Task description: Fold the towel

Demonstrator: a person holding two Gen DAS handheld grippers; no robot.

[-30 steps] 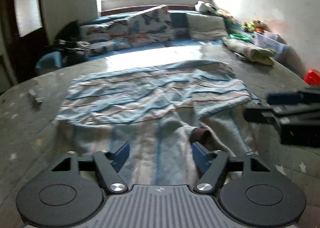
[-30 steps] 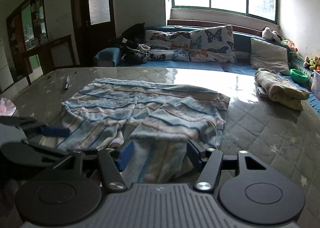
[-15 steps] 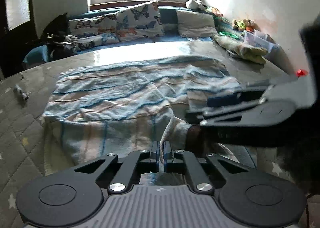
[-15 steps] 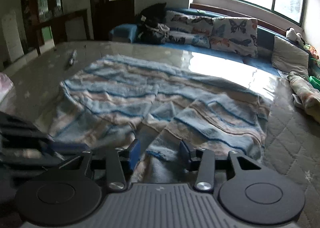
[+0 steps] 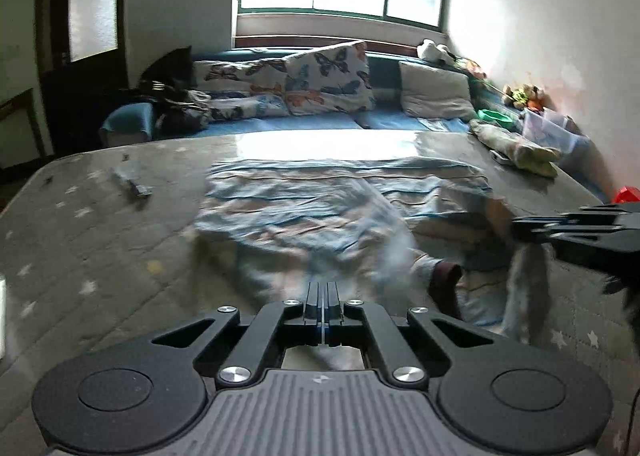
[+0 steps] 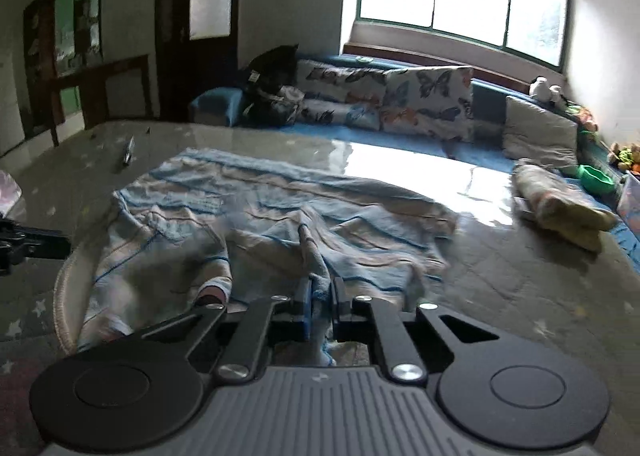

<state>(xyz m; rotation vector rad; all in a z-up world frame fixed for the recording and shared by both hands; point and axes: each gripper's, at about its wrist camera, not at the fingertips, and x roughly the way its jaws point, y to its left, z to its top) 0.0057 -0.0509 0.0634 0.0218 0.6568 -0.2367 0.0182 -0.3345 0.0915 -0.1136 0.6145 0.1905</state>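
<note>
While my left gripper [image 5: 322, 310] has its two fingers pressed tight together on the near edge of the towel [image 5: 320, 208], I can only see a thin bit of cloth between them. That worries me. If the pinch is too small, the edge can slip out when I lift, and that side drops back on the bed [image 5: 100, 216].

Most of the towel lies spread and wrinkled in the middle of the bed, and its near part is bunched up. A dark brown bit [image 5: 444, 276] pokes out of the folds near my left gripper. I cannot tell what it is, and it may catch in a fold.

On the right, my right gripper [image 6: 320, 304] is squeezed on a thicker, twisted piece of the near edge. I may hold more than one layer there, so the fold can come out crooked. If one side goes faster than the other, the towel twists.
</note>
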